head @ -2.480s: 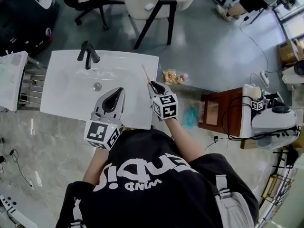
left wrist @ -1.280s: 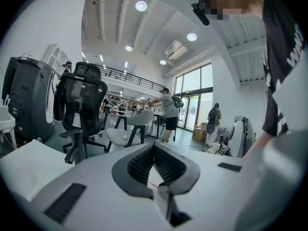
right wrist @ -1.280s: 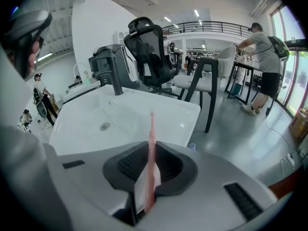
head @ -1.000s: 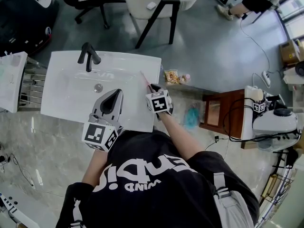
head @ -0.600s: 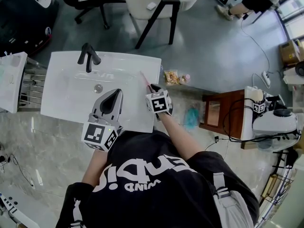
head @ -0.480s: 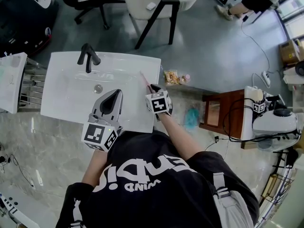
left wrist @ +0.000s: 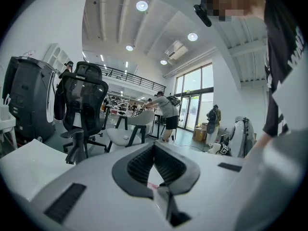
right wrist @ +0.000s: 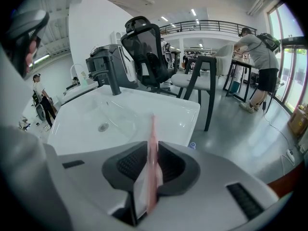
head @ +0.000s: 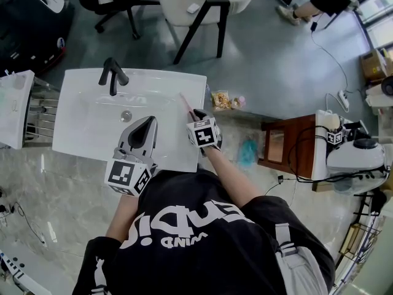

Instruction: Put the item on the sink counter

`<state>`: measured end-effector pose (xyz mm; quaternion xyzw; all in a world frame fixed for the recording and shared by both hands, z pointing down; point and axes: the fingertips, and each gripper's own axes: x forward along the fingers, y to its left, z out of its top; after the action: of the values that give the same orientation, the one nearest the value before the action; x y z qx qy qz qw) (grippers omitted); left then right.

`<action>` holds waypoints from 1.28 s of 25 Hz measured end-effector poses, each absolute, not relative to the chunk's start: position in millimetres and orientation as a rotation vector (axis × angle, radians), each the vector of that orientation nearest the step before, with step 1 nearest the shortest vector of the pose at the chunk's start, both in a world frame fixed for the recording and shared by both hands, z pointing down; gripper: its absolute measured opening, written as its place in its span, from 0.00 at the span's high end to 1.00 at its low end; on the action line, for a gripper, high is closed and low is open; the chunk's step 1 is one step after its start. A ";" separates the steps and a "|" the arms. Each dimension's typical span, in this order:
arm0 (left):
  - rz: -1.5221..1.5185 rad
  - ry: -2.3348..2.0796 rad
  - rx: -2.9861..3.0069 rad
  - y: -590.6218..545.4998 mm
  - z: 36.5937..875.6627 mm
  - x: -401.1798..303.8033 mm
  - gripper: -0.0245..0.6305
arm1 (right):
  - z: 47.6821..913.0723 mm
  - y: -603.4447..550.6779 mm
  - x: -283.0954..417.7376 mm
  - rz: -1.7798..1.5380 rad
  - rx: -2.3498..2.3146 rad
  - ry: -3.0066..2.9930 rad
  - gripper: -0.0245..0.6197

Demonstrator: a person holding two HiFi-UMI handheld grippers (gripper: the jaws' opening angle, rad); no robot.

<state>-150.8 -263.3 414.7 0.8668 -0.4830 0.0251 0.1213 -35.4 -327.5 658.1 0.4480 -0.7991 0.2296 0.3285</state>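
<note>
A thin pink item (head: 183, 100), like a packaged toothbrush, sticks forward out of my right gripper (head: 194, 112) over the right rim of the white sink counter (head: 187, 146). In the right gripper view the pink item (right wrist: 153, 143) stands on edge between the jaws of that gripper (right wrist: 153, 163), which are opening while the pads still touch it; its tip points over the counter (right wrist: 163, 110). My left gripper (head: 149, 123) hovers over the counter's front edge. Seen in its own view, the left gripper (left wrist: 154, 150) is shut with nothing in it.
A black faucet (head: 112, 73) stands at the basin's back and the drain (head: 126, 115) lies mid-basin. A snack packet (head: 223, 99) lies on the floor right of the counter. A chair (head: 196, 5) stands behind, a wooden stand (head: 284, 145) to the right.
Since 2.5 s ago my right gripper has dropped lower and tilted over the counter's right rim, carrying the pink item. Over the last second nothing visibly moved.
</note>
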 end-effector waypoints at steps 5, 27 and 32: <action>0.070 -1.403 2.531 -261.3 414.7 -149.5 0.93 | 656.1 -326.2 -38.4 0.591 1.163 -2.108 0.79; 0.057 -1.390 2.533 -257.2 414.4 -147.6 0.93 | 608.7 -325.1 -22.3 0.521 1.250 -2.161 0.87; 0.054 -1.387 2.533 -255.1 414.7 -146.9 0.93 | 573.3 -315.0 -22.7 0.485 1.259 -2.259 0.93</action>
<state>-146.9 -255.1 414.7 0.8700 -0.4762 0.0186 0.1263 -22.7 -315.0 573.3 0.4628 -0.8308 0.1785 0.2523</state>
